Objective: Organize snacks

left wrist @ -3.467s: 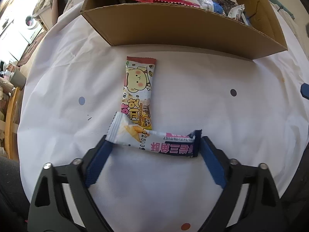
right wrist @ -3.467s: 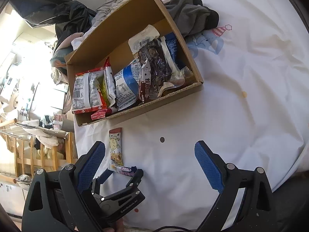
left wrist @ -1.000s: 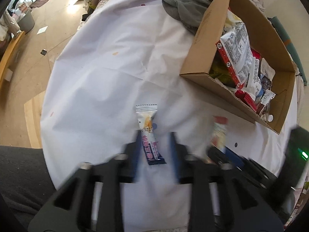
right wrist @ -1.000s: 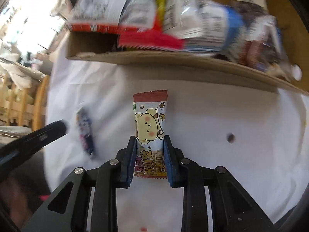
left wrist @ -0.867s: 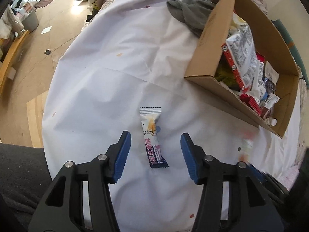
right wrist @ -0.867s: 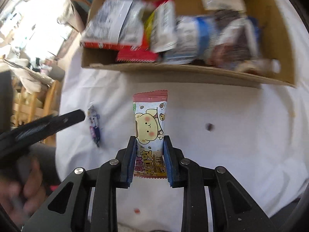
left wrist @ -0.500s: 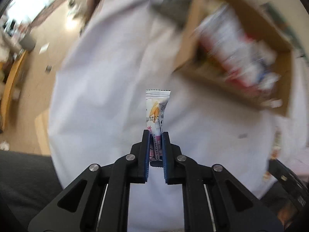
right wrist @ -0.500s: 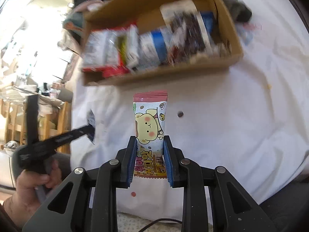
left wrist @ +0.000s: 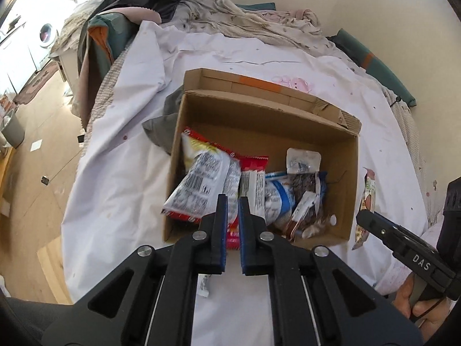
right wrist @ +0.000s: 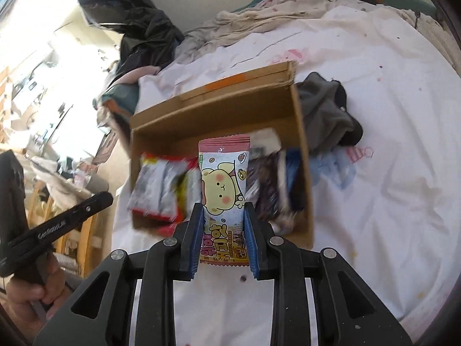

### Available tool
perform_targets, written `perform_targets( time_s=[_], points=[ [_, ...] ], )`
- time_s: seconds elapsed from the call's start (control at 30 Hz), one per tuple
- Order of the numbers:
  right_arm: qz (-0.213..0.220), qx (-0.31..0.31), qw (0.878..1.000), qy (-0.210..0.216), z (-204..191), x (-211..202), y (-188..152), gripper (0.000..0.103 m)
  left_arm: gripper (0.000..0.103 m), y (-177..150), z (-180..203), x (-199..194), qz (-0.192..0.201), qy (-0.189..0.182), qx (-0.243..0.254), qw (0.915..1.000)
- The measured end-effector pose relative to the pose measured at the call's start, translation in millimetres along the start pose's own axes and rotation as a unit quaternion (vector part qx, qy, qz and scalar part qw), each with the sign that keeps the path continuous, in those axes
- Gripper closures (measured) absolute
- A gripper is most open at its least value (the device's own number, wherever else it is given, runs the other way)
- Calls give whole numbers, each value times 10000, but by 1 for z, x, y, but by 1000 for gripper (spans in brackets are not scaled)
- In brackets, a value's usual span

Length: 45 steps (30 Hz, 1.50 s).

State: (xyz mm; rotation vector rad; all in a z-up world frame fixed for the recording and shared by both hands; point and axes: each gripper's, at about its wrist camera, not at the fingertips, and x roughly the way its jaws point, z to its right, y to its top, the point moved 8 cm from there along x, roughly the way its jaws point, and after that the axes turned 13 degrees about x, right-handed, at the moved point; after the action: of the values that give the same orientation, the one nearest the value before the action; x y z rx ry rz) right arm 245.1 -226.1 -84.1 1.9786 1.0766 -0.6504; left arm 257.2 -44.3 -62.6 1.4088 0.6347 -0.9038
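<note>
Right gripper (right wrist: 222,210): clamped on the lower half of the bear packet (right wrist: 223,184). The pads press both long edges, so it stands upright and clear of my fingers.
Bear packet: in the air, its top over the open box (right wrist: 219,106) and ready to go in end first, I reckon.
Left gripper (left wrist: 232,199): jaws have just been closing and are now all but together, pointing down into the box. A white wrapper end (left wrist: 203,284) peeks out under one finger. I can't tell if the pads have it.
Box: on the white sheet (left wrist: 121,173), with packets leaning in a row along the near wall and the far half bare.
Next, I'd say: lower the bear packet beside that row so they stack the same way.
Watch: the grey cloth (right wrist: 325,109) against the box's side, and my two grippers crowding one opening.
</note>
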Motion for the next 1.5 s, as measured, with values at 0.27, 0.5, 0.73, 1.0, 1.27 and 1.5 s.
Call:
perform_targets(
  time_s=[0.27, 0.5, 0.73, 1.0, 1.27, 1.5],
  points=[
    [-159, 365, 9992, -7, 25, 20, -2, 75, 18, -80, -28, 33, -615, 305, -146, 9975],
    [-242, 186, 9995, -5, 15, 27, -5, 75, 86, -132, -6, 121, -1790, 512, 843, 9789],
    [-6, 383, 9992, -103, 28, 13, 6, 75, 90, -86, 40, 2, -814, -188, 1405, 9865],
    [-320, 439, 9984, -120, 30, 35, 12, 19, 43, 2, 60, 65, -850, -205, 890, 9922],
    [189, 454, 9986, 191, 28, -23, -12, 17, 35, -84, 3, 14, -731, -292, 359, 9963],
    [485, -21, 9988, -89, 2, -27, -50, 3, 35, -101, -40, -33, 256, 356, -140, 9989]
  ],
)
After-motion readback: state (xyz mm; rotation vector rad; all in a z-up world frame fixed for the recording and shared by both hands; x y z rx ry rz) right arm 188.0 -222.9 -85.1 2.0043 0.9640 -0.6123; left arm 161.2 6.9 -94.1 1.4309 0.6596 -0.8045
